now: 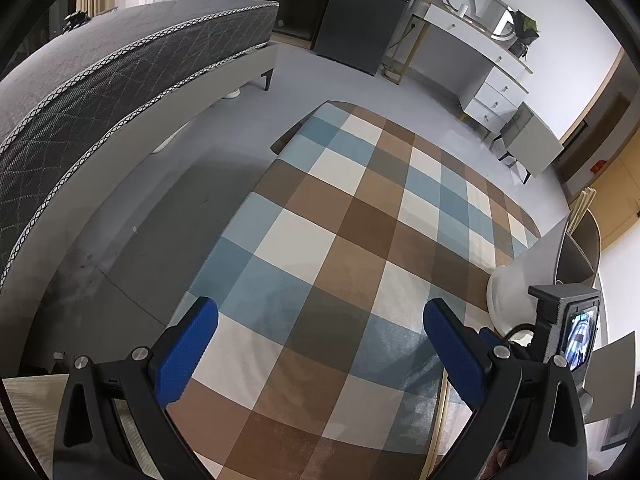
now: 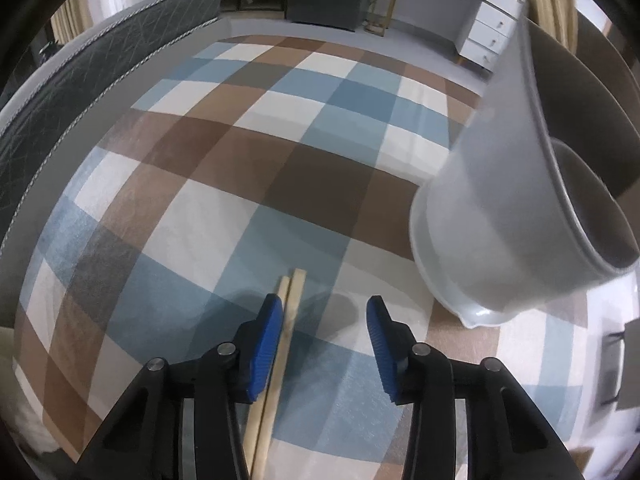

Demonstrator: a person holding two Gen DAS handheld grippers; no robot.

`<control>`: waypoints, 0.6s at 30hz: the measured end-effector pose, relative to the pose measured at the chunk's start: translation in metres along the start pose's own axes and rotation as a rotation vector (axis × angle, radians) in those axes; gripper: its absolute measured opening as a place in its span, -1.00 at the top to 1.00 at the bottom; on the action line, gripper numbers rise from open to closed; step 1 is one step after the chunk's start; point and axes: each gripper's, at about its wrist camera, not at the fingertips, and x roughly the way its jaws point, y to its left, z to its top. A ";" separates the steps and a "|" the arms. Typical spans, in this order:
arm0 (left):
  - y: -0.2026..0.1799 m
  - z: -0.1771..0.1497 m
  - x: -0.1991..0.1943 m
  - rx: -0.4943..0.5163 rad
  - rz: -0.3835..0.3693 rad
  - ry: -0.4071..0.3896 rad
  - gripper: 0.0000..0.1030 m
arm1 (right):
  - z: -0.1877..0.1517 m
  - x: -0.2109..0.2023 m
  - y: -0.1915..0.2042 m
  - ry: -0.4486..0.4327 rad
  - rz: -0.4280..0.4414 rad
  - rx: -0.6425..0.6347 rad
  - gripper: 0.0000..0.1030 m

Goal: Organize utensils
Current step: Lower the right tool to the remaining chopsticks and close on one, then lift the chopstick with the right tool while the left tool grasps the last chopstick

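Checked tablecloth (image 2: 240,184) in blue, brown and cream squares, filling most of both wrist views. Right gripper (image 2: 326,332) above the near part of that cloth, jaws spread wide, blue pads well apart. Pair of wooden chopsticks (image 2: 280,344) lying side by side against the inner face of the left-hand pad, touching it, not pinched between both pads; tips pointing away over a blue square of the cloth, far ends running back out of sight under the gripper body. Grey utensil holder (image 2: 500,200) at the right edge of the cloth, looming large and tilted in the fisheye, dark compartments inside, light rim at its base near the cloth; more pale sticks rising from its top. Left gripper (image 1: 320,332) also over the near part of the cloth, jaws wide open with nothing between the pads. Same holder (image 1: 552,252) to the right of the cloth in that view, partly hidden behind the other gripper's camera block. Bed (image 1: 120,80) beyond the left side of the cloth, white dresser (image 1: 472,56) past its far end.
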 end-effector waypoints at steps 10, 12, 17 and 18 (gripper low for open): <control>0.015 0.005 -0.006 -0.055 -0.012 -0.008 -0.94 | 0.008 -0.005 0.005 -0.003 0.001 0.015 0.66; 0.015 0.005 -0.006 -0.056 -0.022 0.000 -0.94 | 0.007 -0.002 0.005 0.015 -0.001 0.017 0.65; 0.016 0.006 -0.009 -0.057 -0.031 -0.006 -0.94 | 0.004 0.003 0.009 0.043 0.002 0.007 0.65; 0.018 0.006 -0.010 -0.061 -0.031 -0.005 -0.94 | 0.005 0.005 0.011 0.051 0.005 0.005 0.65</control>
